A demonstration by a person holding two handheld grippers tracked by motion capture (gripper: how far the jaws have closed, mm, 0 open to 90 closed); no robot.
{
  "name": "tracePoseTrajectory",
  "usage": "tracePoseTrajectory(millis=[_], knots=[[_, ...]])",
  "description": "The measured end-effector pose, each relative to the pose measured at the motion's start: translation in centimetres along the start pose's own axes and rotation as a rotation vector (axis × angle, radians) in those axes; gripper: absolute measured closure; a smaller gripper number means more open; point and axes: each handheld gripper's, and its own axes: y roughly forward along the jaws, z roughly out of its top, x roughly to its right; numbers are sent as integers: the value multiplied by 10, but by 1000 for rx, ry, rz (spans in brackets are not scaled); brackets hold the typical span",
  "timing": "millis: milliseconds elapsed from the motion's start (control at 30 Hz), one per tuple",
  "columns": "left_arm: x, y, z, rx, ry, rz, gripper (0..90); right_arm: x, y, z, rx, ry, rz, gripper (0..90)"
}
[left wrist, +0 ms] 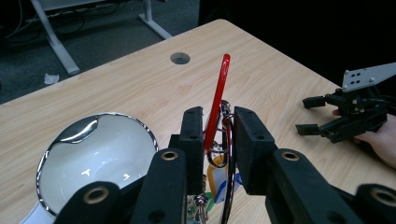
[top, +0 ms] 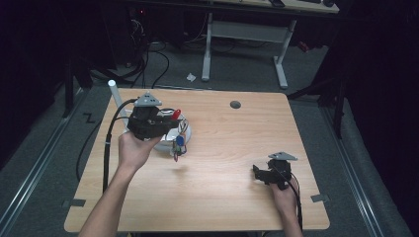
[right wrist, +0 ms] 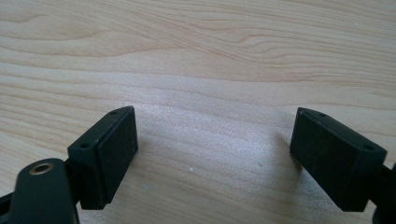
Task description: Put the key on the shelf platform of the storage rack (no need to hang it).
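left gripper (left wrist: 215,135) grips key bunch (left wrist: 219,154) (perhaps carabiner) | right gripper (right wrist: 212,154) agape

Colours noted: black, red, white, pale wood.
Desk (top: 227,163) light wood grain; both grippers' jaws black; red stick (left wrist: 217,100) on a silver ring (left wrist: 229,154); white bowl (left wrist: 98,158), chrome rim, at 9 o'clock; blue tag (top: 180,141).

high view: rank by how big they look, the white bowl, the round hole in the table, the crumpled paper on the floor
1. white bowl, though the left tool partly hides it
2. and 3. round hole and crumpled paper look alike; the paper lies farther off, so unsure
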Motion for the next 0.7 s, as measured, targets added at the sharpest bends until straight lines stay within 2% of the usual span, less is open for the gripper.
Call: tracePoseTrajectory(millis=[367, 500, 700], knots=[[-14, -9, 22, -9, -4, 28, 744, 0, 0, 0, 0, 0, 0, 152], [-17, -10, 28, -11, 2, 46, 744, 0, 0, 0, 0, 0, 0, 152], [-28, -8, 35, -9, -16, 81, 744, 0, 0, 0, 0, 0, 0, 152]])
